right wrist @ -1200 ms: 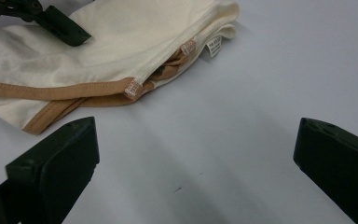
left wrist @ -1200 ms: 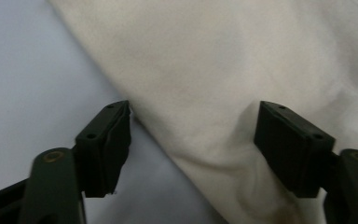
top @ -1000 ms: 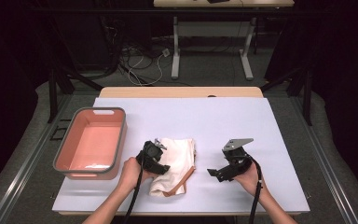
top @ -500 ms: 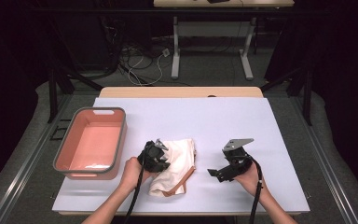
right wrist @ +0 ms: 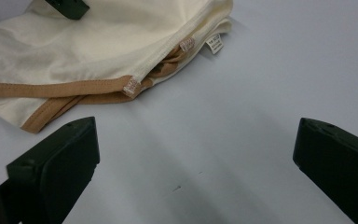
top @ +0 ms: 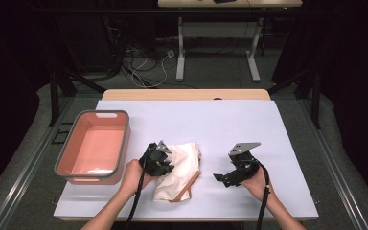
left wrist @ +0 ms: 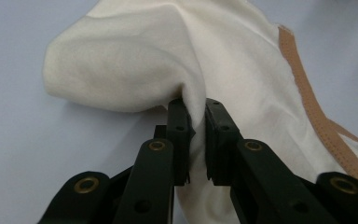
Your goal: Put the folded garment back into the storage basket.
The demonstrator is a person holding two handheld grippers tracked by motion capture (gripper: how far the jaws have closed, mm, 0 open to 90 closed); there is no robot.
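My left tongs (left wrist: 195, 135) are clamped on a fold of the cream garment (left wrist: 223, 60); their jaws have just been closing, and now a pinch of the cloth is caught between the two black pads, bunched up and rising out of the grip. In the left gripper view the cloth swells into a soft hump beyond the jaws, and a tan band (left wrist: 307, 102) runs down its right edge. From above, my left hand (top: 135, 175) sits at the near edge of the tabletop (top: 287, 134) with the left tongs (top: 165, 165) lying on the garment's left side.

My right tongs (right wrist: 196, 158) stand wide open with nothing between them, just bare tabletop (right wrist: 270, 70) under the gap. In the high view my right hand (top: 255, 181) holds the right tongs (top: 219, 178) near the garment's right side but apart from it, pointing toward it.

The cream garment (top: 179, 170) lies crumpled on the near half of the tabletop, between my two hands. In the right gripper view its tan band (right wrist: 65, 87) shows along the near hem, and a small white label (right wrist: 214, 43) sticks out at its corner.

Farther to the left, a pink tub (top: 74, 165) with a grey rim stands on the tabletop's left edge, just beside my left hand. Beyond the tabletop, cables (top: 143, 62) lie on the dark floor near the legs of another table (top: 182, 52).
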